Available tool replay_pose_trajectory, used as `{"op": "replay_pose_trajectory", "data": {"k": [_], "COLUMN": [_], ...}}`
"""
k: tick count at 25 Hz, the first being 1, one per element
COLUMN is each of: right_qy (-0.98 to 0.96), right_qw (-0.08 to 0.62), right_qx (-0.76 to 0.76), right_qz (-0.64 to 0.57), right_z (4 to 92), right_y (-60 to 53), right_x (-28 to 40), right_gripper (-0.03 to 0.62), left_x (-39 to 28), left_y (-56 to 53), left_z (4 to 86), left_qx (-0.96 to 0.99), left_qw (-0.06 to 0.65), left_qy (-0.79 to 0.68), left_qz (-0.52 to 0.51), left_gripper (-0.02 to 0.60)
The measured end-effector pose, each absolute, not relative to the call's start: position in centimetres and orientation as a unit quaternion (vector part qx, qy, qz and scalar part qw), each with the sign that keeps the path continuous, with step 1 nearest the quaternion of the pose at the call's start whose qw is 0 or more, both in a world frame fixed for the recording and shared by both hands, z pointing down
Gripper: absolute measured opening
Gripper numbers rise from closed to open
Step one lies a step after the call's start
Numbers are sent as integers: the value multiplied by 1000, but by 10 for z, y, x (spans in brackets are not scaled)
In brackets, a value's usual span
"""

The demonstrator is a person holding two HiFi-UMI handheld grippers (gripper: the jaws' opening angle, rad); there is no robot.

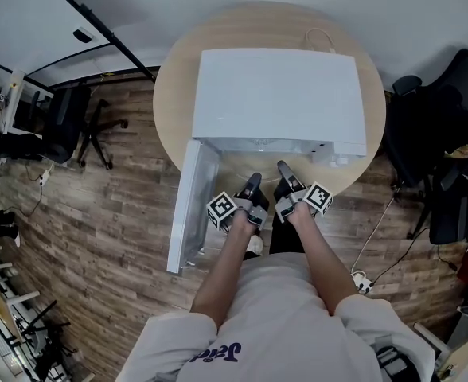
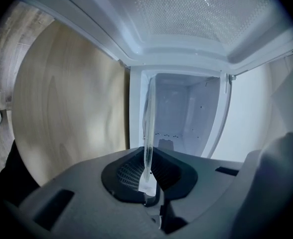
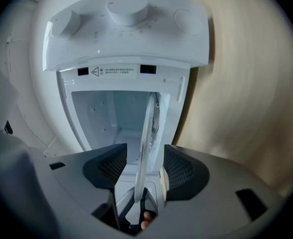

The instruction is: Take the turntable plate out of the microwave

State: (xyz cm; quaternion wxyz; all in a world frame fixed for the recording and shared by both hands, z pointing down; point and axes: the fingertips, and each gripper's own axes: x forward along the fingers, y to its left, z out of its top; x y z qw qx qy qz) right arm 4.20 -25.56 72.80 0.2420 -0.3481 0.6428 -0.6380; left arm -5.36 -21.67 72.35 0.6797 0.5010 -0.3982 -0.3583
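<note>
Nearest: your left gripper (image 2: 147, 185) pinches the turntable plate (image 2: 149, 128) by its rim, jaws nearly together | your right gripper (image 3: 144, 169) straddles the same rim, jaws wide, pads not pressing | plate runs edge-on straight ahead from both jaws toward the open microwave (image 1: 278, 94) cavity | beyond: round table (image 1: 170, 86)

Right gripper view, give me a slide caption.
Open right claw straddling the edge-on turntable plate, open microwave behind.
</note>
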Motion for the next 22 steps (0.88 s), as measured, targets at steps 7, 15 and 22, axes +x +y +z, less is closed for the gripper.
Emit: {"op": "replay_pose_trajectory", "data": {"k": [7, 15, 22], "right_qy": [616, 608, 589], "right_qw": [279, 287, 285], "right_qx": [-341, -353, -356], "right_qz": [-653, -651, -667], "right_z": [731, 733, 736], "right_y": [-270, -280, -278], "right_x": [27, 23, 20], "right_gripper": [224, 174, 34], "left_x": [-53, -52, -50], "left_y": [-203, -198, -193], "left_z": [717, 718, 724], "left_qx": [497, 504, 502], "left_qw": [686, 689, 698], "left_qy": [-392, -392, -388], "left_qz": [-357, -344, -333], "left_gripper": [40, 41, 40]}}
